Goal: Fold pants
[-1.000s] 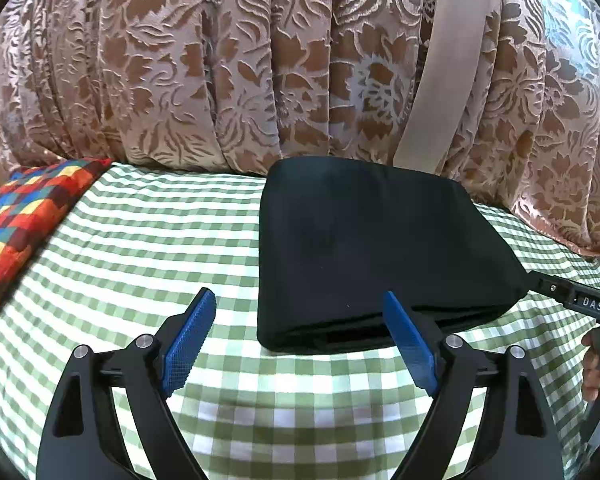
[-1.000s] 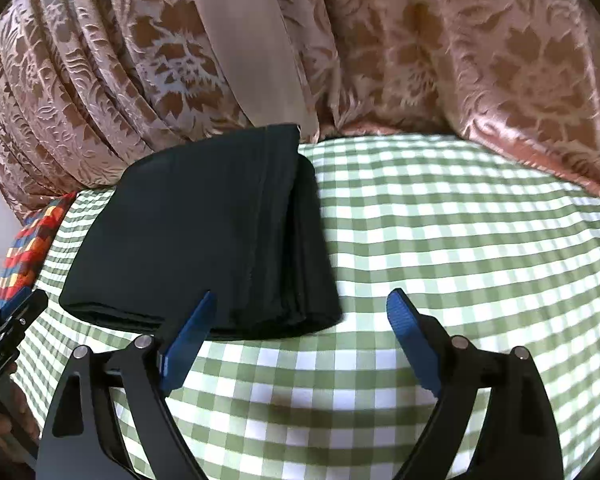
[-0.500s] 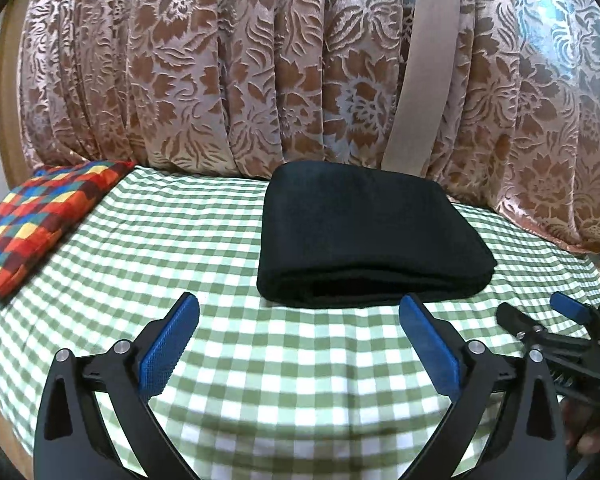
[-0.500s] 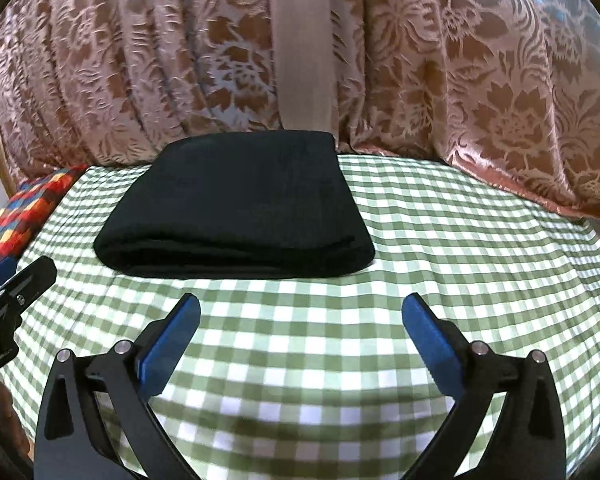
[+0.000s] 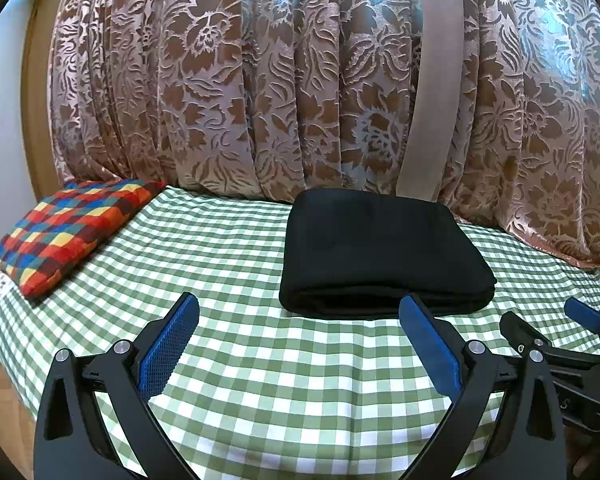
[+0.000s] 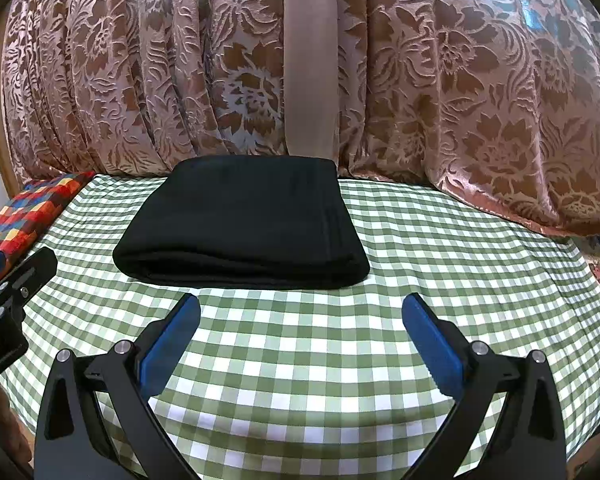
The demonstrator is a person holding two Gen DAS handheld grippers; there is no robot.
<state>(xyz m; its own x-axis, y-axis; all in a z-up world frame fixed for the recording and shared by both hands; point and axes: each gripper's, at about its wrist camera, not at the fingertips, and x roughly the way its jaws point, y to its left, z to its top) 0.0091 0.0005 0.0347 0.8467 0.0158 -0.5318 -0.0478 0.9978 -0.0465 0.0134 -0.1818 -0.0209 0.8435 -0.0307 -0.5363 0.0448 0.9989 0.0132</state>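
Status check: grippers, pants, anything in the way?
Left gripper open, empty. Right gripper open, empty. Black pants folded flat on checked cloth, clear of both. Patterned cushion off left, apart from pants.

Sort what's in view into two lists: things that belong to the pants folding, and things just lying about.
Part of the job:
- folded black fabric pants, lying flat on the checked cloth
- left gripper, open, holding nothing
- right gripper, open, holding nothing

Just lying about:
- multicoloured checked cushion
- brown floral curtain
- green-and-white gingham cloth covering the surface
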